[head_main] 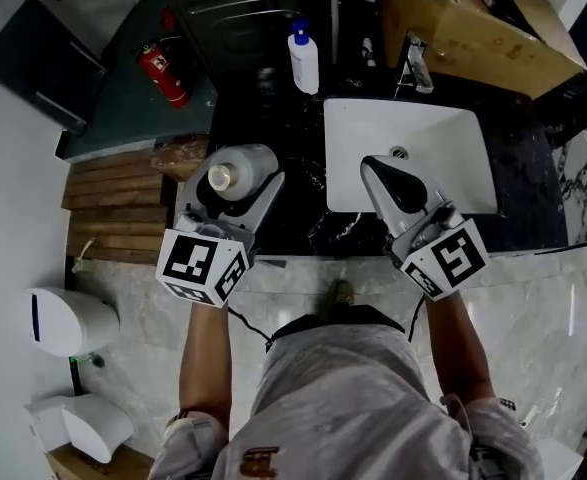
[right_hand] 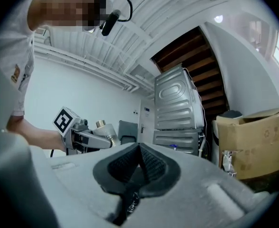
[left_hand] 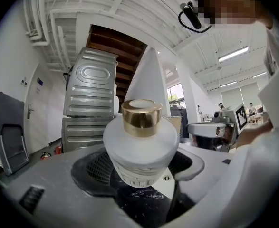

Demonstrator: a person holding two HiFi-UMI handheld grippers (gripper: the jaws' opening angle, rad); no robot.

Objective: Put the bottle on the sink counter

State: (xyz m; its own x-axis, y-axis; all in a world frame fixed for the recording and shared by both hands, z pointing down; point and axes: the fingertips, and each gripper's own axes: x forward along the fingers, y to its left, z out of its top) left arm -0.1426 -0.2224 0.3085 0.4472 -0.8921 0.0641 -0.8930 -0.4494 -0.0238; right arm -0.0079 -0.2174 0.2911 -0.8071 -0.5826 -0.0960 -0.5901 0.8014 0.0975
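Note:
A squat white bottle [head_main: 243, 163] with a gold cap [left_hand: 140, 117] sits between the jaws of my left gripper [head_main: 239, 182], which is shut on its round body [left_hand: 139, 148]. It is held upright over the left end of the black marble counter [head_main: 273, 118], just left of the white sink basin [head_main: 453, 138]. Whether its base touches the counter I cannot tell. My right gripper [head_main: 375, 165] is shut and empty, its tips over the basin's front left part. In the right gripper view the left gripper [right_hand: 82, 137] and the bottle [right_hand: 104, 130] show at the left.
A blue-and-white pump bottle [head_main: 304, 60] stands at the counter's back, beside the faucet [head_main: 419, 68]. A cardboard box [head_main: 473, 18] lies behind the sink. A red fire extinguisher [head_main: 163, 73] and a wooden platform [head_main: 113, 203] are on the left, and a metal appliance [head_main: 243, 8] stands behind.

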